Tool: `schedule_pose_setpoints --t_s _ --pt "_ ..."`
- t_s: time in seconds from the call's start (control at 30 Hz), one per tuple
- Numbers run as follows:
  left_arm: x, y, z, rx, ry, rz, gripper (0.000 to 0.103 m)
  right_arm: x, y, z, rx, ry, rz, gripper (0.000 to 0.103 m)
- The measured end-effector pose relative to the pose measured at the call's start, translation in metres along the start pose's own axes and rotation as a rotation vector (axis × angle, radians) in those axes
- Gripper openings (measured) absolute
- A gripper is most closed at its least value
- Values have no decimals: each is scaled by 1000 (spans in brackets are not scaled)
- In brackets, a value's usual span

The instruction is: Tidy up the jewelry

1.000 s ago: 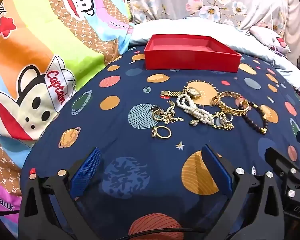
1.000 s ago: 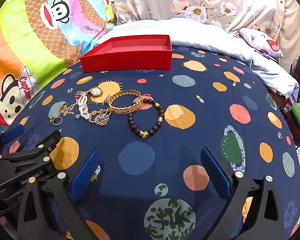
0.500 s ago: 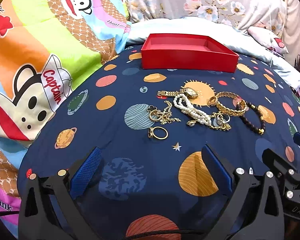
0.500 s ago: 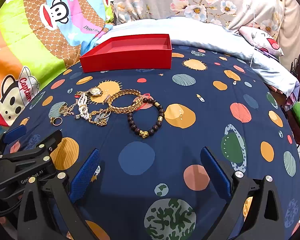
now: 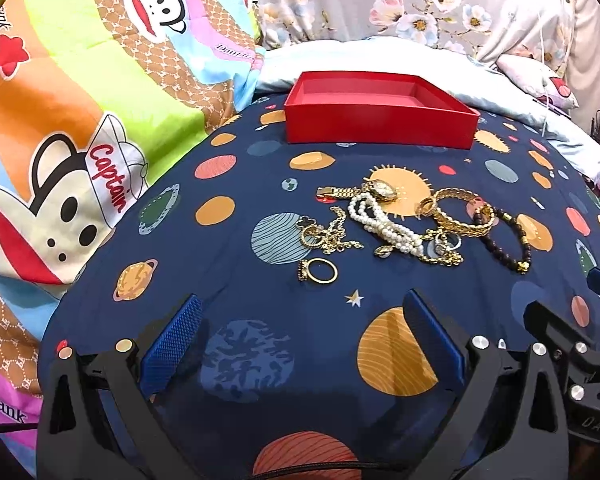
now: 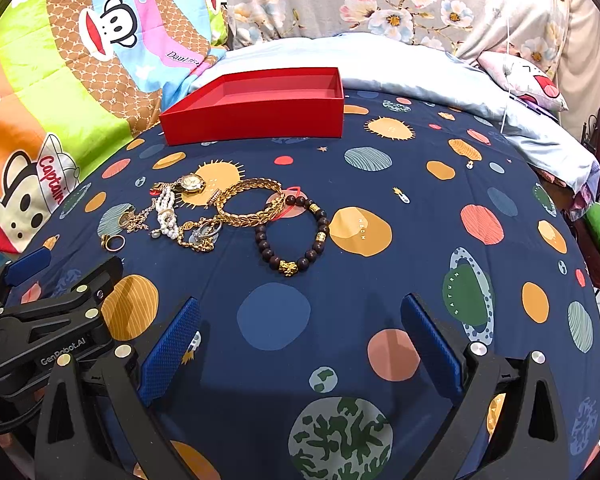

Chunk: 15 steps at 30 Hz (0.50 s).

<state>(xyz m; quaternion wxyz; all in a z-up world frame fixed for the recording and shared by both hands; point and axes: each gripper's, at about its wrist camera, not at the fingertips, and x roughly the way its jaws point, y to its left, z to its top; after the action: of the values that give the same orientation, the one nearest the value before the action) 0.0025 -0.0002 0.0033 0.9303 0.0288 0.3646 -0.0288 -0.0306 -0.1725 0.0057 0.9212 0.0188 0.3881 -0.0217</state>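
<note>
Gaping wide, left gripper [image 5: 300, 336] holds nothing; right gripper [image 6: 300, 336] likewise; jewelry [image 5: 404, 224] beyond.

An open, shallow red cardboard box [image 5: 380, 126] sits empty at the far side; nearer lies a tangled heap: a gold wristwatch [image 5: 382, 190], a white pearl strand [image 5: 384, 226], a broad gold chain bracelet [image 6: 249, 204]; a dark wooden bead bracelet [image 6: 292, 234] rests touching it; a gold ring [image 5: 318, 271] lies just apart.

The red box [image 5: 380, 128] is faced from low and near in both wrist views. It is seen from its front-left in the left view and from its front-right in the right view [image 6: 256, 116].
</note>
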Motion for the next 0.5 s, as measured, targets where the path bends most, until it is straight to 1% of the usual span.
schedule_pose_setpoints --t_s 0.03,0.1,0.13,0.2,0.3,0.4,0.5 --pt "0 -1 0 1 7 2 98 0 0 0 0 0 0 98" --pt "5 -4 -1 22 51 11 98 0 1 0 -1 0 0 98" --pt "5 -4 -1 26 55 6 98 -1 1 0 0 0 0 98" --pt "5 -3 -1 22 49 15 98 0 1 0 0 1 0 98" --pt "8 0 -1 6 64 21 98 0 0 0 1 1 1 98" --pt "7 4 -1 -17 51 18 98 0 1 -1 2 1 2 98" --pt "6 3 -1 -12 45 21 98 0 1 -1 2 2 2 98"
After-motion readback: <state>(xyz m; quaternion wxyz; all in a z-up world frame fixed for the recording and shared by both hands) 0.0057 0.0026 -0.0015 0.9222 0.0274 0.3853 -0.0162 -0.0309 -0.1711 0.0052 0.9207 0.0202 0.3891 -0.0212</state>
